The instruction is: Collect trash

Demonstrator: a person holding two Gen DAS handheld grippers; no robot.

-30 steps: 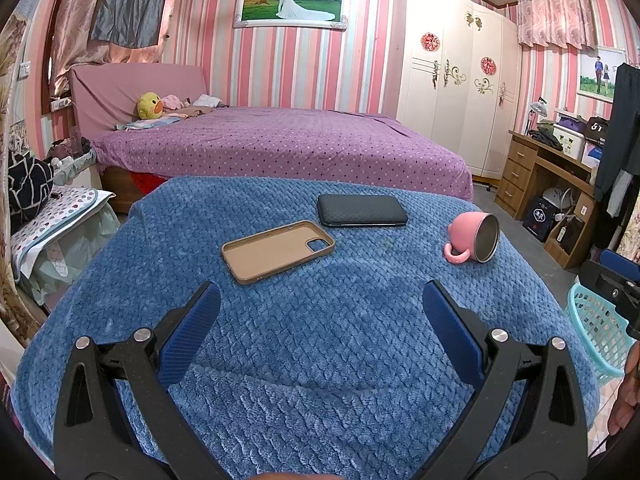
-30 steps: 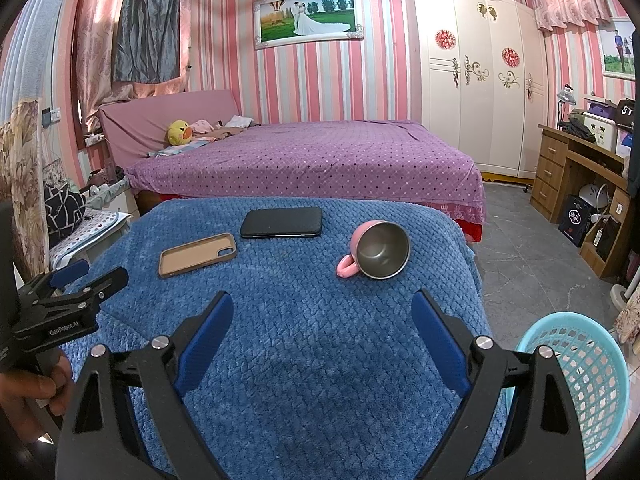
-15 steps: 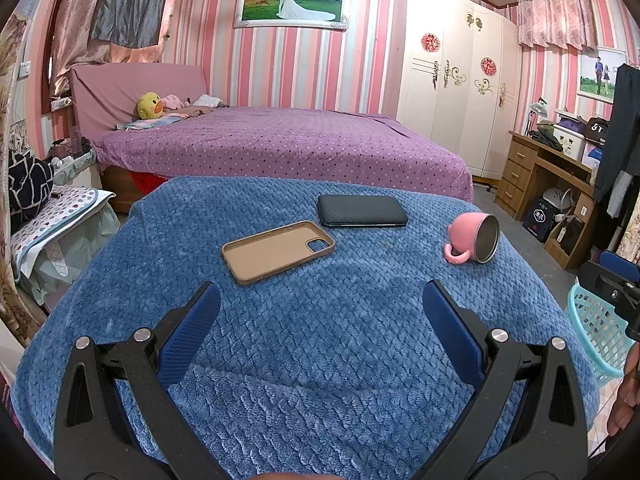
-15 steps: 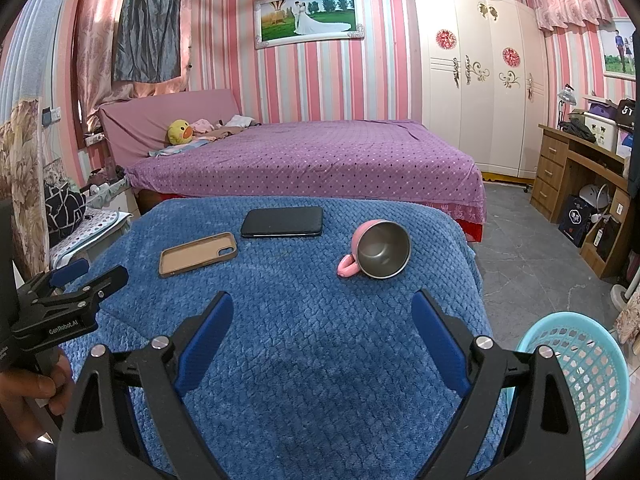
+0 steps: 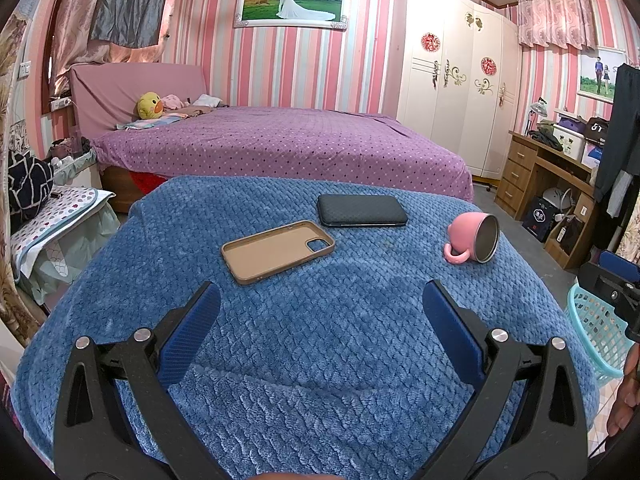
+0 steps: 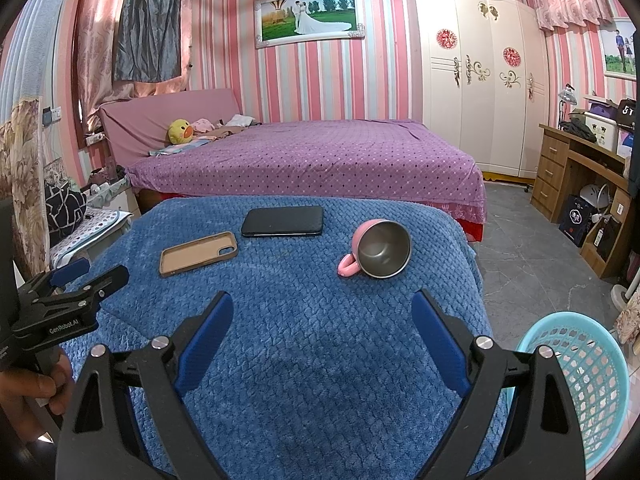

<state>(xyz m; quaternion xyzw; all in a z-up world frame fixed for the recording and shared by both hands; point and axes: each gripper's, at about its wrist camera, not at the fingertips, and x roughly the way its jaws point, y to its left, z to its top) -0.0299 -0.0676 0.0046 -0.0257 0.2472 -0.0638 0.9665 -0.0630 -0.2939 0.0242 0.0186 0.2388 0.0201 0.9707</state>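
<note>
Both sets of jaws stand wide with nothing between them. The left gripper (image 5: 320, 312) and the right gripper (image 6: 322, 320) hover over the near, bare part of the table, tilted a little downward, which reads as a ready pose before any pick has begun.

Beyond the jaws, three things lie on the blue blanket (image 5: 320, 360) that covers the table. A tan phone case (image 5: 276, 250) lies with its hollow side up, just beside a black power bank or phone (image 5: 362, 211) lying flat behind it; which of the two it is cannot be told. Well apart to the right, a pink mug (image 6: 378, 250) lies tipped on its side, steel-lined mouth facing the right camera and handle resting on the cloth. Lying over like that, it looks the likeliest candidate for collection, and it sits nearer the right gripper.

A turquoise mesh basket (image 6: 580, 380) stands on the floor at the table's right edge, probably where collected items go, so a carry to it would be short.

The blanket is thick, quilted and soft, so objects may sink in slightly. Behind the table is a bed (image 5: 280, 148) with a purple dotted cover, then pink striped walls, a white wardrobe (image 5: 452, 72) and a wooden desk (image 5: 540, 176) on the right.
</note>
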